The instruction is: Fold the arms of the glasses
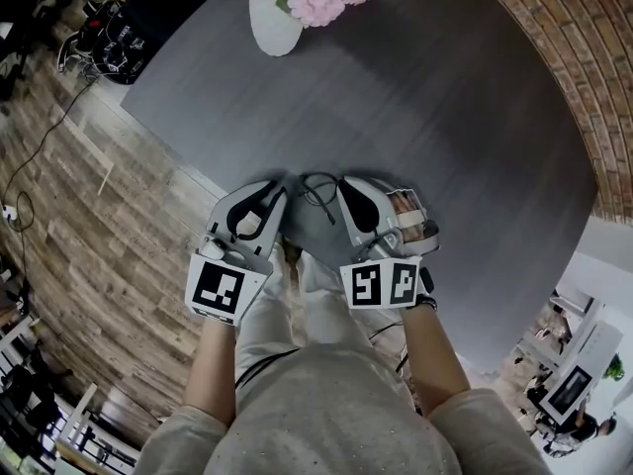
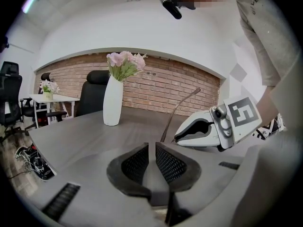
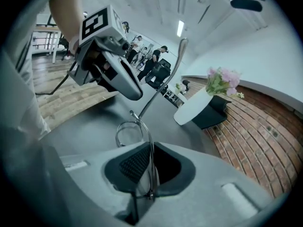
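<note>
Thin wire-framed glasses [image 1: 318,191] hang just above the grey table's [image 1: 425,97] near edge, between my two grippers. My right gripper [image 3: 150,148] is shut on the front frame: one lens rim runs down between its pads, and the other lens [image 3: 129,132] sticks out beyond them. One arm [image 3: 161,82] stands unfolded, slanting up and away. My left gripper [image 1: 277,194] sits close on the left, its tip [image 3: 135,93] beside that arm. Its jaws [image 2: 152,148] are closed to a narrow slit with nothing in it, and the arm [image 2: 177,110] rises just beyond them.
A white vase of pink flowers [image 1: 272,23] stands at the table's far side, with a dark office chair [image 2: 92,93] behind it. A brick wall [image 1: 564,57] curves round the right. Wooden floor with cables [image 1: 59,156] lies to the left.
</note>
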